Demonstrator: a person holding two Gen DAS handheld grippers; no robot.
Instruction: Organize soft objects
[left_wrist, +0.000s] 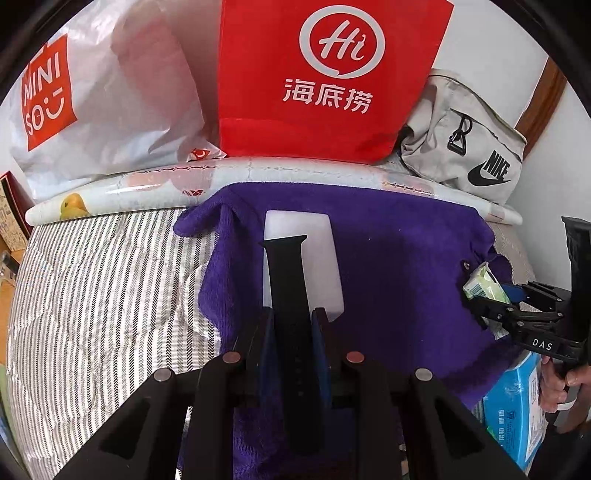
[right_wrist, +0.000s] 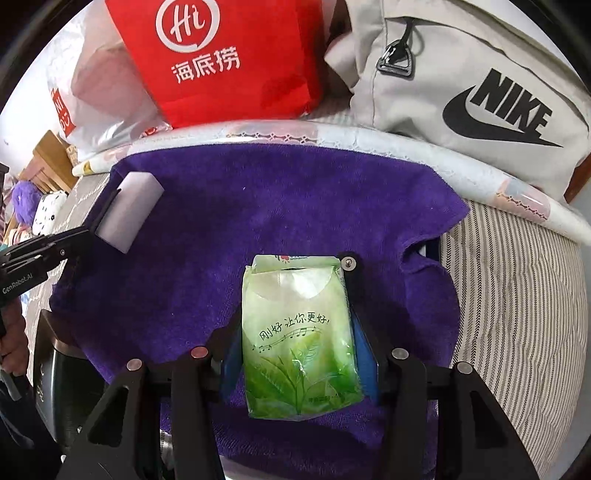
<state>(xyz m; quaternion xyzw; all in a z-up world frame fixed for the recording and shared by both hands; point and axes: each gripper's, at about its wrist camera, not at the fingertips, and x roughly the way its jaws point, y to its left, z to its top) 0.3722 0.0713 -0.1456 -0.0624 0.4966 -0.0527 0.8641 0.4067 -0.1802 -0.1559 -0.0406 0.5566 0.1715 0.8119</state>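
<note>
Two grippers hang over a purple towel (right_wrist: 258, 206), each clamped on something. The left gripper (left_wrist: 293, 317) has its jaws drawn narrow on a white block (left_wrist: 303, 258), seen edge-on past a black finger; in the right wrist view that block (right_wrist: 127, 216) sits at the far left, tilted, above the towel's left edge. The right gripper (right_wrist: 299, 339) holds its jaws at a middling width, pressed on both sides of a green tissue pack (right_wrist: 301, 339), whose printed face is turned up toward the camera. From the left wrist view the same pack (left_wrist: 484, 284) shows at the right, over the towel's right edge.

Beyond both grippers three bags stand in a row against the wall: a white Miniso bag (left_wrist: 103, 99) to the left, a red bag (left_wrist: 325, 77) in the middle, a grey Nike bag (right_wrist: 480, 74) to the right. What they hold cannot be seen. A rolled patterned sheet (left_wrist: 258, 171) lies between the bags and the towel.

The towel is spread on a striped quilt (left_wrist: 96, 295). Beneath the right gripper a blue box (left_wrist: 517, 410) shows beside the person's hand (left_wrist: 565, 373).
</note>
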